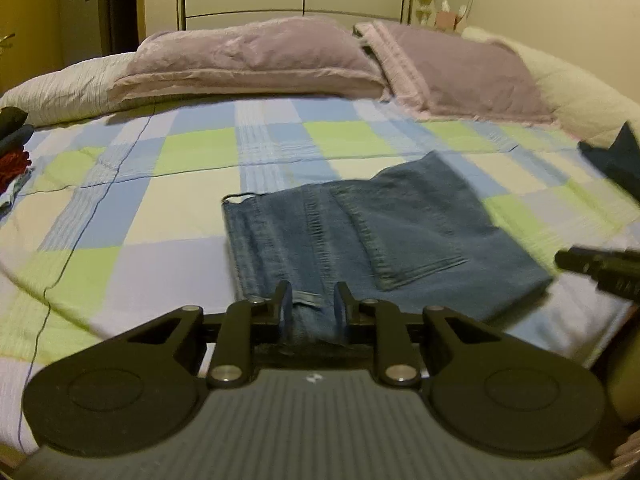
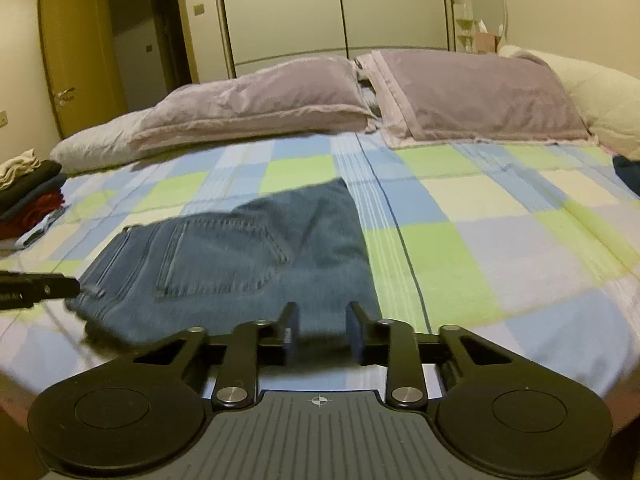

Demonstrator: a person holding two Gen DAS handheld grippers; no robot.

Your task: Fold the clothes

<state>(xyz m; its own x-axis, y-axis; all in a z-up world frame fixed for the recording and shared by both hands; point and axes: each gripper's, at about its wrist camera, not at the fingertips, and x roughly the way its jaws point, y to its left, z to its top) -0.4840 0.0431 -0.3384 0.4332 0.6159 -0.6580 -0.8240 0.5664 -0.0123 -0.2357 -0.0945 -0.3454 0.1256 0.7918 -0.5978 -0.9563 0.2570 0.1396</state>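
Note:
Folded blue jeans [image 1: 384,232] lie on the checked bedspread [image 1: 160,200], back pocket up. My left gripper [image 1: 312,300] has its jaws part-open around the jeans' near edge, with denim between the fingers. In the right wrist view the jeans [image 2: 240,256] lie left of centre. My right gripper [image 2: 322,320] is open at their near edge, with denim between its fingers but not pinched. The right gripper [image 1: 592,268] shows at the right edge of the left wrist view. The left gripper [image 2: 40,286] shows at the left edge of the right wrist view.
Two lilac pillows [image 2: 360,92] lie at the head of the bed. A pile of folded clothes [image 2: 28,196] sits at the bed's left edge. A dark blue garment [image 1: 616,156] lies at the right edge. Wardrobe doors [image 2: 336,8] stand behind.

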